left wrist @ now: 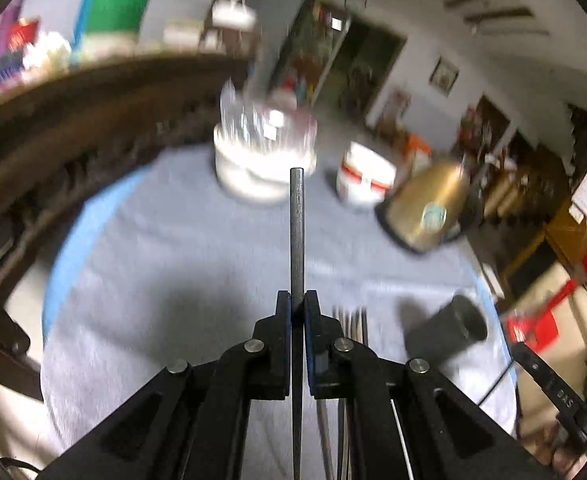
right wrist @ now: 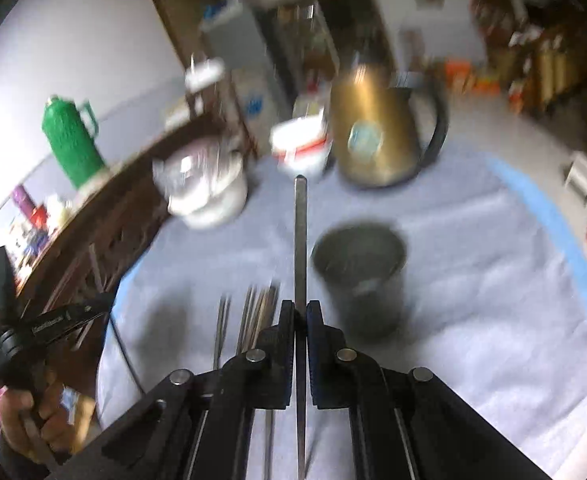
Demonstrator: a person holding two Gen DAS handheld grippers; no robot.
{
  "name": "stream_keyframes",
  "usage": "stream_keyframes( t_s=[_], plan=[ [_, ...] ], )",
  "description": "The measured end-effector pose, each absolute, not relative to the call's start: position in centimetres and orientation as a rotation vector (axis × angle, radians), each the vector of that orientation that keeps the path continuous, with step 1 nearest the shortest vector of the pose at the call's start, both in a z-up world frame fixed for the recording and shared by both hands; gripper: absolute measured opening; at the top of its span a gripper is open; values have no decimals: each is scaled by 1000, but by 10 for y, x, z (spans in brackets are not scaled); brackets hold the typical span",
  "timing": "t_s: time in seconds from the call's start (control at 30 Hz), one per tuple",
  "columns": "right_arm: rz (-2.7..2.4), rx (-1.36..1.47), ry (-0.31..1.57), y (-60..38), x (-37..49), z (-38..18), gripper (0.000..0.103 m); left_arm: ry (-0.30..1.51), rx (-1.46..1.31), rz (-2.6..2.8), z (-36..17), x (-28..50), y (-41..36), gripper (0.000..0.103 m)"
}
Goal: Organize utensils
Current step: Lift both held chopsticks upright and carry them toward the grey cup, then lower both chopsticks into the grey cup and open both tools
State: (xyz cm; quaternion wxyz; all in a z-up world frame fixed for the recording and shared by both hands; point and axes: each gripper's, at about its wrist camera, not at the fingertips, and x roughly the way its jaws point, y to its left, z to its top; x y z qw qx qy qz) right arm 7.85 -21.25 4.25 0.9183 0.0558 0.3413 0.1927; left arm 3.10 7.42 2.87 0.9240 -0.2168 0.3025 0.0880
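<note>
Over the grey cloth (right wrist: 473,280), my left gripper (left wrist: 297,300) and right gripper (right wrist: 300,308) each pinch a slim dark utensil (left wrist: 296,232) (right wrist: 300,240) upright between narrow fingers. Beside the black cup (right wrist: 359,276), loose forks (right wrist: 253,316) lie flat; a gold kettle (right wrist: 377,136) stands behind it.

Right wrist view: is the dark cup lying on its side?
No, the dark cup stands upright on the cloth, its open mouth facing up.

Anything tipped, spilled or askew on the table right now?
Nothing stands out. The dark cup stands upright on the grey cloth, the forks lie together beside it, and the gold kettle is upright. No spill shows, though both views are blurred.
</note>
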Motion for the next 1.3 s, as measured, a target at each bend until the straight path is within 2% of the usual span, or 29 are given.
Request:
stream_keyframes(
  t_s=[0.17,0.4,0.73,0.97,1.3],
  plan=[
    [303,43,546,-217,65,48,6,474,-353,268,35,22,63,6],
    [319,29,531,-219,45,52,6,436,-256,302,28,2,52,7],
    [330,83,525,-250,-2,53,6,444,-311,247,41,-56,49,7],
    [331,131,476,-261,1,71,6,423,-370,190,61,-52,47,7],
    [320,216,313,-282,11,124,6,306,-474,-20,123,-1,21,7]
  ],
)
